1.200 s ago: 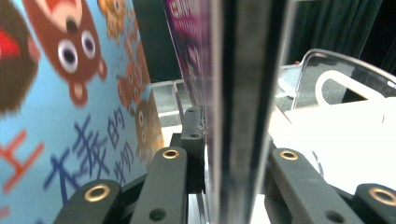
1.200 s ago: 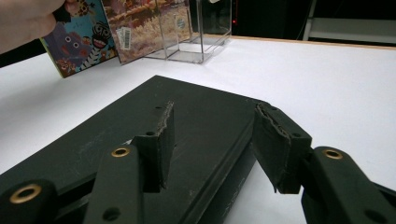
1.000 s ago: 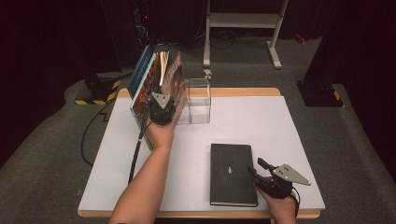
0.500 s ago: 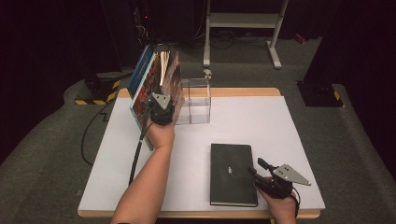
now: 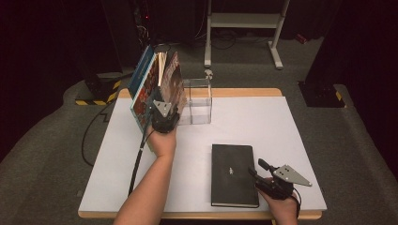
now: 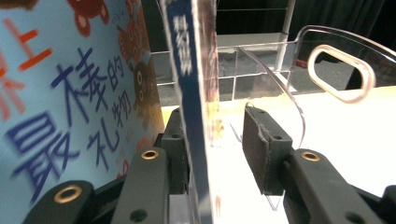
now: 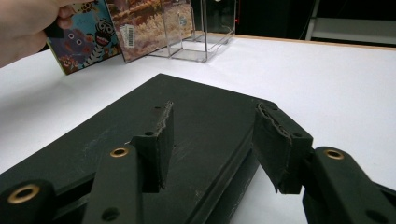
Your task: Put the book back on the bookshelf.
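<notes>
The clear acrylic stand (image 5: 197,101) stood near the far edge of the white table (image 5: 281,126), and everything else is placed from it. Leaning against the stand's left side were three upright picture books (image 5: 157,89), tilted away to the left. The left gripper (image 5: 164,119) sat at the near bottom edge of these books, just left of the stand, with the person's left hand (image 5: 163,140) behind it. In the left gripper view, a thin book with a blue spine (image 6: 191,93) stood upright between the two black jaws. The left pad lay close against it, while the right pad (image 6: 261,149) stood clear with a gap of table showing, so the grip was released; the jaws had just been opening with the book still between them. A blue cover with printed characters (image 6: 70,102) lay left of that spine, and a curved clear divider with an oval handle hole (image 6: 341,70) rose to its right.

Well nearer than the stand and to its right, a black notebook (image 5: 233,173) lay flat on the table. The right gripper (image 5: 263,180) rested at the notebook's right edge, near its front corner. In the right gripper view its jaws stood apart over that corner (image 7: 201,140), one pad above the cover and one beyond the edge, pressing on nothing.
</notes>
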`<state>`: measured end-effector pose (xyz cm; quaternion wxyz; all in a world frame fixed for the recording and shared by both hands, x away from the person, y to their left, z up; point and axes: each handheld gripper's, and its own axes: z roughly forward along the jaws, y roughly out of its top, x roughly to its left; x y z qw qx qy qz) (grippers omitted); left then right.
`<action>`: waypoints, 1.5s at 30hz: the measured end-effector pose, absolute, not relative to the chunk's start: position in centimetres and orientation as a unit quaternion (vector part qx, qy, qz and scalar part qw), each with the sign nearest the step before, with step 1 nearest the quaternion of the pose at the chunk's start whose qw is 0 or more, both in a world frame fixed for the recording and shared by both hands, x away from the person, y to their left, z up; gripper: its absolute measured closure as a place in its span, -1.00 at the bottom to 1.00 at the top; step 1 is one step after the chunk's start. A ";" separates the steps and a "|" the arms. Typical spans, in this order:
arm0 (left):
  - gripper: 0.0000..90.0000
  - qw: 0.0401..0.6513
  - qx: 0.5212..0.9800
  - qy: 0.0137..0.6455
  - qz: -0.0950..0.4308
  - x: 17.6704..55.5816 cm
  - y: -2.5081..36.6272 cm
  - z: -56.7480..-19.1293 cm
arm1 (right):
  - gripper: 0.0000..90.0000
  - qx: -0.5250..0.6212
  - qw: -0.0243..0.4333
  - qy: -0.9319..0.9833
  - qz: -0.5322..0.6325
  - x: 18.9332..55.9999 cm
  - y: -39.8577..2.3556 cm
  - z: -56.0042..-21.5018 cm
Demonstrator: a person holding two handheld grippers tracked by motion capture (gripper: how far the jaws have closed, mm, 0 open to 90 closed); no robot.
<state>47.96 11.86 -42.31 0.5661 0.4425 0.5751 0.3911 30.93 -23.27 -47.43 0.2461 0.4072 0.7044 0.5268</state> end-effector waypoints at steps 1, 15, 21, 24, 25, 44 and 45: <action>0.38 0.567 0.444 0.574 0.389 47.6 11.9 -42.3 | 0.05 0.407 0.246 0.704 0.527 30.9 -23.3 -47.4; 0.38 0.578 0.450 0.561 0.386 44.4 12.8 -42.7 | 0.05 0.406 0.248 0.708 0.522 30.9 -23.0 -47.5; 0.30 0.578 0.467 0.551 0.379 42.9 13.1 -43.5 | 0.04 0.407 0.246 0.709 0.520 30.9 -23.1 -47.6; 0.30 0.578 0.478 0.551 0.366 42.1 13.3 -44.2 | 0.04 0.406 0.246 0.710 0.520 30.9 -23.0 -47.6; 0.30 0.578 0.478 0.551 0.366 42.1 13.3 -44.2 | 0.04 0.406 0.246 0.710 0.520 30.9 -23.0 -47.6; 0.25 0.587 0.532 0.541 0.283 38.0 14.0 -47.1 | 0.04 0.405 0.247 0.716 0.513 30.9 -22.8 -47.9; 0.23 0.587 0.540 0.536 0.277 37.7 13.9 -47.2 | 0.04 0.405 0.246 0.716 0.512 30.9 -22.8 -47.8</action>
